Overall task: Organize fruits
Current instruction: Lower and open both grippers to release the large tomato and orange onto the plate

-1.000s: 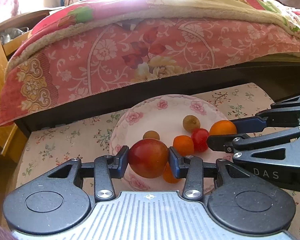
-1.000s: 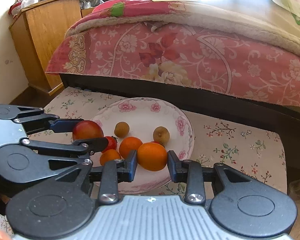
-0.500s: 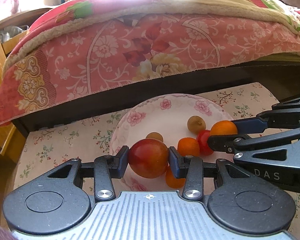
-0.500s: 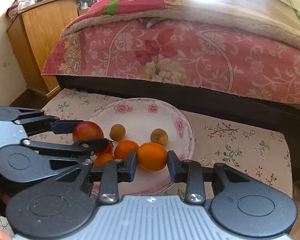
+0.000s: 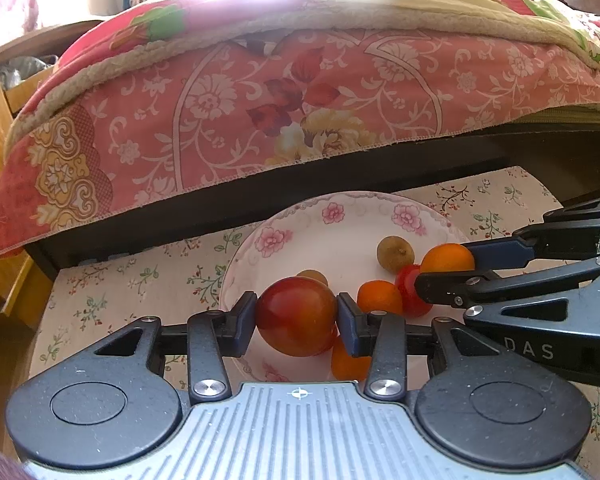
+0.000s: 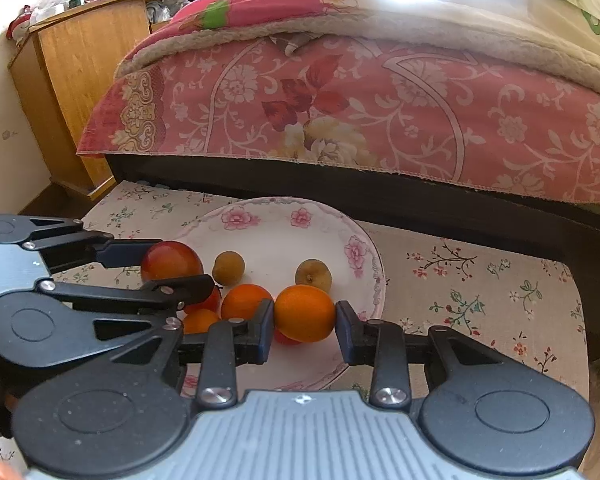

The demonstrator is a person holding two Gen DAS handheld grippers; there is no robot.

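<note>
My left gripper (image 5: 297,317) is shut on a red apple (image 5: 296,316) and holds it over the near left part of a white plate with pink flowers (image 5: 332,216). My right gripper (image 6: 305,315) is shut on an orange (image 6: 305,313) over the plate's (image 6: 268,214) near right part. On the plate lie two small brown fruits (image 6: 229,267) (image 6: 313,273), small oranges (image 6: 246,301) and a red tomato (image 5: 410,294). The apple also shows in the right wrist view (image 6: 171,260), the orange in the left wrist view (image 5: 447,257).
The plate rests on a low table with a floral cloth (image 6: 480,280). A bed with a pink flowered blanket (image 6: 360,108) stands right behind the table. A wooden cabinet (image 6: 80,64) stands at the left.
Both grippers have drawn back and lifted slightly with their fruits; the plate and the fruits on it look lower and farther in both views.
</note>
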